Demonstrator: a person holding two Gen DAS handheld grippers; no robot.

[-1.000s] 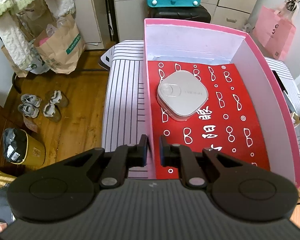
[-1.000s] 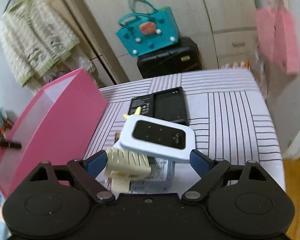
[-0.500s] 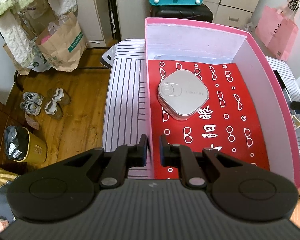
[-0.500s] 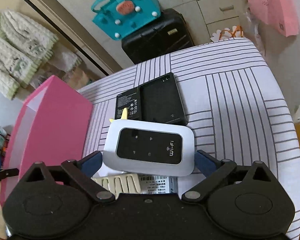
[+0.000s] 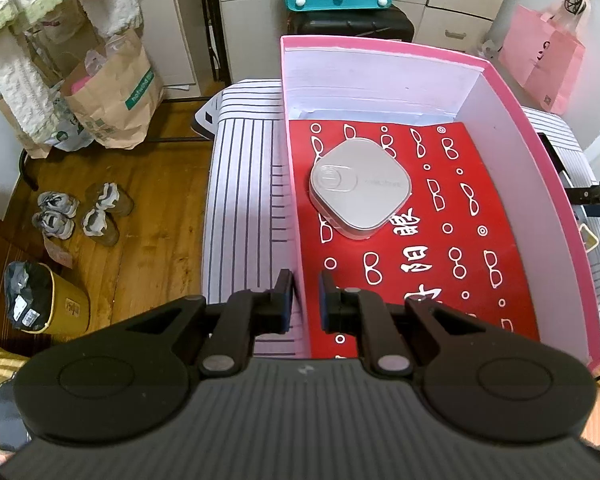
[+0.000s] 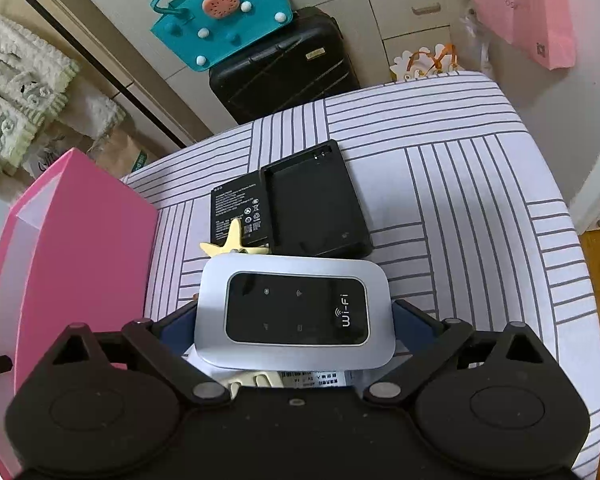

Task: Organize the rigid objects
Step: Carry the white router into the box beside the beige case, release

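A pink box (image 5: 532, 152) lined with red patterned paper holds a white rounded case (image 5: 360, 188). My left gripper (image 5: 303, 300) is shut on the box's left wall near the front corner. In the right wrist view a silver and black Wi-Fi router (image 6: 296, 356) lies on a white labelled packet, between the wide-spread fingers of my right gripper (image 6: 294, 316). The pads flank its short ends and do not visibly press it. A cream hair clip (image 6: 236, 240) pokes out from beneath the router. Behind it lie a black battery (image 6: 240, 212) and a black cover (image 6: 316, 200).
The striped tablecloth (image 6: 460, 200) stretches bare to the right of the router. The pink box's outer wall (image 6: 88, 240) stands close on the left. Beyond the table are a black suitcase (image 6: 284, 68), a teal bag (image 6: 220, 12), a pink bag (image 5: 548, 64) and shoes (image 5: 80, 216).
My right gripper has come forward and rolled level, so its fingers now flank the router. The hair clip is mostly hidden beneath it. The left gripper has not moved.
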